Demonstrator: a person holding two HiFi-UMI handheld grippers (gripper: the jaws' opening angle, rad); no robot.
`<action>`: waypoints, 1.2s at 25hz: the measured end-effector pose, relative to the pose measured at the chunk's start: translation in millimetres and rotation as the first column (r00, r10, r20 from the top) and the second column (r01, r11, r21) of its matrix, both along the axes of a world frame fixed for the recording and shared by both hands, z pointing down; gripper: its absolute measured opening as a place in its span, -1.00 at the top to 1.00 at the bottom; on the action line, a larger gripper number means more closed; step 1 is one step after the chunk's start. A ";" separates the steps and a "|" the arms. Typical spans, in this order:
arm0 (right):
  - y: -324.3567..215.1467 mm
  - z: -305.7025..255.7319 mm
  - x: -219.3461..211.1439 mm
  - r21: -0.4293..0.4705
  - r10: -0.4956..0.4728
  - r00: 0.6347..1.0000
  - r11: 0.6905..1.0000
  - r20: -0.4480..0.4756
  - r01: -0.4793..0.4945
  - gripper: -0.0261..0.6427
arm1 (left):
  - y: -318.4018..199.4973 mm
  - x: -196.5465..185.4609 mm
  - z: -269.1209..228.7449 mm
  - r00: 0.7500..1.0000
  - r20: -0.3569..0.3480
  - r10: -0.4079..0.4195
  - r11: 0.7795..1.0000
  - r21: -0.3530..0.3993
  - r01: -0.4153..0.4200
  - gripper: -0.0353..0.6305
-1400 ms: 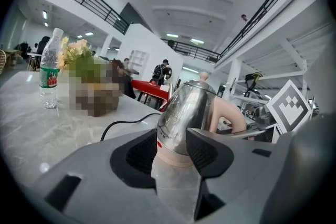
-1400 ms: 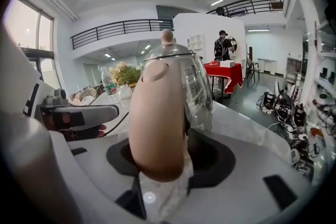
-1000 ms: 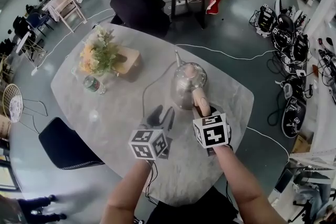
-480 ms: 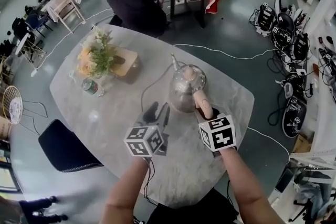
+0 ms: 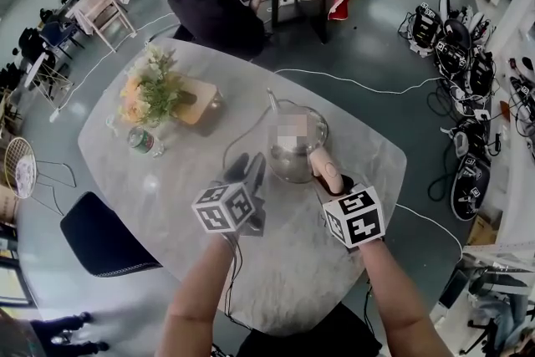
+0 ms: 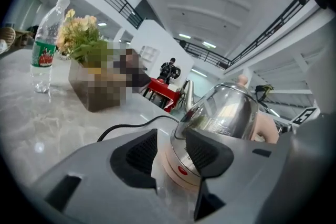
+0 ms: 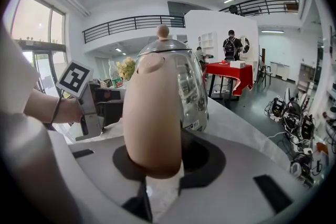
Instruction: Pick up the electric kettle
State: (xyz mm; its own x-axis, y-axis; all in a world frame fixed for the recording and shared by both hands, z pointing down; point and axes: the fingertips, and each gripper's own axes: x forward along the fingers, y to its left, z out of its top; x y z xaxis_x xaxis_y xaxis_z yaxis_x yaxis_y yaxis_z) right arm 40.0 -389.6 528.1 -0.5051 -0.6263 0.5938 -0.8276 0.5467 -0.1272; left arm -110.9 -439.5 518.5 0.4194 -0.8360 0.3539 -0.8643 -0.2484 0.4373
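Gripping the electric kettle (image 5: 292,159) by its peach handle (image 7: 152,107) with the right hand-held gripper (image 5: 336,185), jaws just drawn in onto it. Left hand-held gripper (image 5: 248,170) part-open and empty, just beside the base. Best squeezed firmly, then lifted straight up. Standing upright on the table (image 5: 167,188), long axis vertical, spout (image 5: 272,102) pointing away, handle toward the wearer.

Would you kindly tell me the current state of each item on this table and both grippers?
Silver steel electric kettle: upright on the grey marble table, lid on.
Right gripper: jaws have just been closing, now clamped on the beige handle.
Left gripper: open, empty, aimed at the kettle's base.
Clear plastic water bottle: upright, capped.
Black power cord: lying slack.
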 end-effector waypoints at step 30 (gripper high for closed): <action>-4.0 2.5 0.0 0.003 -0.070 0.998 0.998 -0.006 0.070 0.62 | -104.0 53.9 -38.2 0.789 -0.500 0.358 0.927 0.087 -0.366 0.23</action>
State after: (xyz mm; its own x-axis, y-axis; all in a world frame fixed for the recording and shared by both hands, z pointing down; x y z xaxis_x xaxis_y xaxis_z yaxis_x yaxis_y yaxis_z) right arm 39.9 -393.7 530.6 -0.5442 -0.5917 0.5948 -0.7882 0.6034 -0.1209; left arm -57.0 -543.5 480.2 0.8113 -0.5842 0.0229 -0.3748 -0.4896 0.7873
